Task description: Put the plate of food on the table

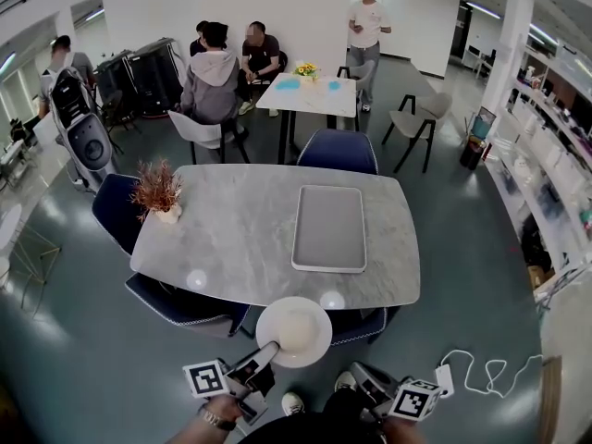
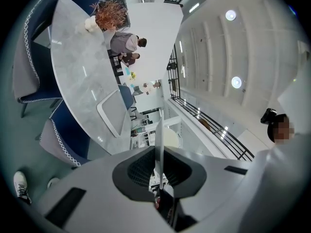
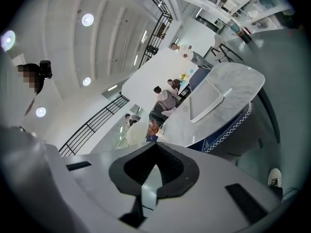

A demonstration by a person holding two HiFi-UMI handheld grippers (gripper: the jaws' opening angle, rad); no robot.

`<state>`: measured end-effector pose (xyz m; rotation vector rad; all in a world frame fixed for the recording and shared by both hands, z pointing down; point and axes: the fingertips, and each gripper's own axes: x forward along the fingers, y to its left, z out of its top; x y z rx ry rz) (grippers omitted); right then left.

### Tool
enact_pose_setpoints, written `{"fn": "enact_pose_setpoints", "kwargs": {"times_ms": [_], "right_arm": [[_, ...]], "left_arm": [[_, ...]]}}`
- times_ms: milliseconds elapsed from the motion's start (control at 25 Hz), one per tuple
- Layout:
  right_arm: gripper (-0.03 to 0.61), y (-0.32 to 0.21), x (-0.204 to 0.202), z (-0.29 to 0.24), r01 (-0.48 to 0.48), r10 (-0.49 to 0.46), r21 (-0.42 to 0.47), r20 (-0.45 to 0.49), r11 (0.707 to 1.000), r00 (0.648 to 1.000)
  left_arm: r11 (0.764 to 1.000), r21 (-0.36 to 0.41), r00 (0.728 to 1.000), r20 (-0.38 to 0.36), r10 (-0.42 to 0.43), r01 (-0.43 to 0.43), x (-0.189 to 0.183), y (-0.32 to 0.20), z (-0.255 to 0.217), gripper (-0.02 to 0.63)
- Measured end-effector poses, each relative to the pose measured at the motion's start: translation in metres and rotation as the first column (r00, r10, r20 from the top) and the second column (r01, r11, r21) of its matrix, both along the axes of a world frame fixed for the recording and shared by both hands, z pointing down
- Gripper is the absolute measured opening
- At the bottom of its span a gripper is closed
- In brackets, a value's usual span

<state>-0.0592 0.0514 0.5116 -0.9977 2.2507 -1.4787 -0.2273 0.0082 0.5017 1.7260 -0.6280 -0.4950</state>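
Note:
A white plate with a pale round bun on it hangs level in front of the near edge of the grey marble table. My left gripper is shut on the plate's near-left rim. In the left gripper view the plate shows edge-on, clamped between the jaws of the left gripper. My right gripper is low at the right, apart from the plate. In its own view the right gripper has its tips together with nothing between them, and the plate shows beyond.
A grey rectangular tray lies on the table's right half and a dried plant stands at its left end. Blue chairs ring the table, one tucked under the near edge. People sit at a far table. A white cable lies on the floor.

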Motion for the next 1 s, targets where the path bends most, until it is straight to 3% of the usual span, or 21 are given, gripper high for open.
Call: {"fn": "enact_pose_setpoints", "kwargs": {"times_ms": [680,1000], "right_arm": [[0.011,-0.089,0.048,0.003,0.019,-0.019,-0.012,0.024,1.000,1.000],[0.011,-0.115,0.082,0.016,-0.033,0.035,-0.058,0.034,0.998,0.999]], "left_arm": [[0.996,-0.043,0.997,-0.020,-0.080,0.079,0.039,-0.136,0.001,0.034],[0.995,-0.057,0.996,0.038,-0.076,0.079,0.064,-0.217,0.026,0.034]]}}
